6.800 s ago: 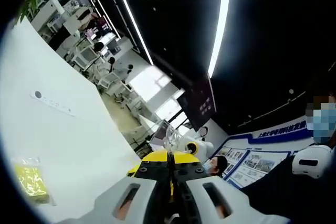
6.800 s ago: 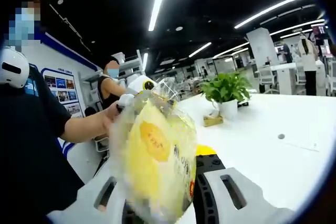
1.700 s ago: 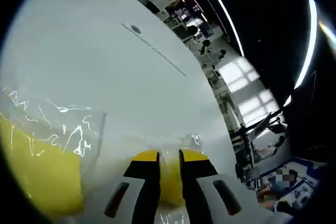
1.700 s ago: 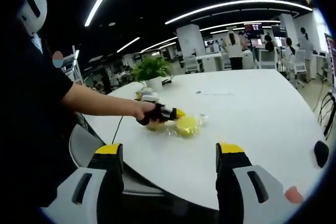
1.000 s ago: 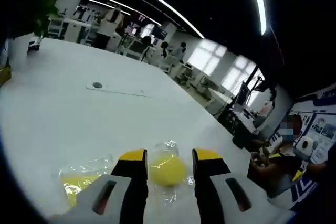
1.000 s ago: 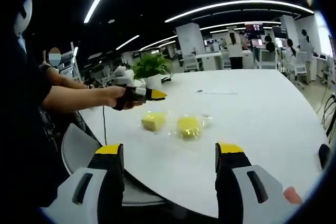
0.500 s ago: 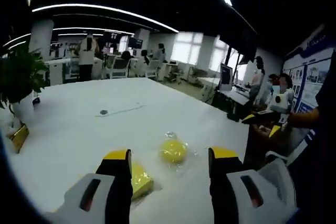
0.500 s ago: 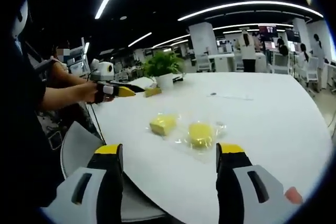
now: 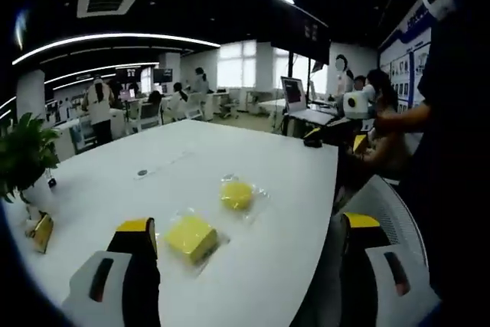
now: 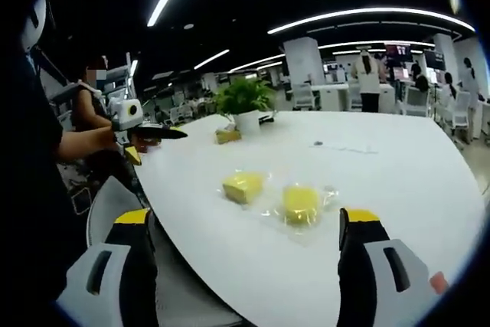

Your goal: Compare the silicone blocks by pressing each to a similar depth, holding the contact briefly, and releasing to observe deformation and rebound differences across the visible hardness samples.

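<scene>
Two bagged silicone blocks, square block (image 9: 191,237) and round block (image 9: 236,194), are lying side by side near the counter (image 10: 398,174) edge; left tool (image 9: 249,262) and right tool (image 10: 245,254) are gaping wide, gripping nothing.

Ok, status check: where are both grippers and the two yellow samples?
Left gripper open, right gripper open, both held off the table. Square block and round block, bagged, untouched on white table. Nothing in the way.
</scene>
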A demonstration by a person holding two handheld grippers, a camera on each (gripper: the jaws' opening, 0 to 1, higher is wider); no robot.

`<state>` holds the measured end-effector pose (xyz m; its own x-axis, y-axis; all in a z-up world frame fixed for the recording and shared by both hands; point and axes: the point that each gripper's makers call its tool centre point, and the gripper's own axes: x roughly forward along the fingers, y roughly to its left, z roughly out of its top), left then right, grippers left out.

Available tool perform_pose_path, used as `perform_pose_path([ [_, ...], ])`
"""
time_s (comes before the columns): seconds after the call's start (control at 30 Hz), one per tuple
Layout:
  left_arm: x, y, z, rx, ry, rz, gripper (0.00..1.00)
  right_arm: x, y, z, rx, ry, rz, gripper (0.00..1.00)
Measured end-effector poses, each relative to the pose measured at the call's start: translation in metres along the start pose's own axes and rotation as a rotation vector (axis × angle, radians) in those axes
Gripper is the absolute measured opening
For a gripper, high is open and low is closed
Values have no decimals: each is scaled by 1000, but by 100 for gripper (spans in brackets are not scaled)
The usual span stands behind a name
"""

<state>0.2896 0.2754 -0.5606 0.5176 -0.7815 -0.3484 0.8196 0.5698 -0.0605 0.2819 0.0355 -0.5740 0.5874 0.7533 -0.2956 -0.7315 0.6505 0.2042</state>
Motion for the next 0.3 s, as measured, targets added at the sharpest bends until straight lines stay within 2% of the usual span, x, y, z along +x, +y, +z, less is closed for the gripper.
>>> perform_pose_path([
  [0.03,-4,2,-6,-7,16,6,99,0,1,-2,1,8,3,96],
  [0.13,-13,3,-14,-27,9,5,99,1,4,-11,-27,53,7,96],
  [0.2,-19,3,-20,-46,11,-5,99,-1,-1,-22,-54,107,-35,96],
  [0.23,-21,1,-23,-57,13,-18,99,-2,-5,-29,-39,145,-67,96],
  [0.3,-25,-3,-28,-64,11,-45,99,-3,-9,-34,-22,175,-104,96],
])
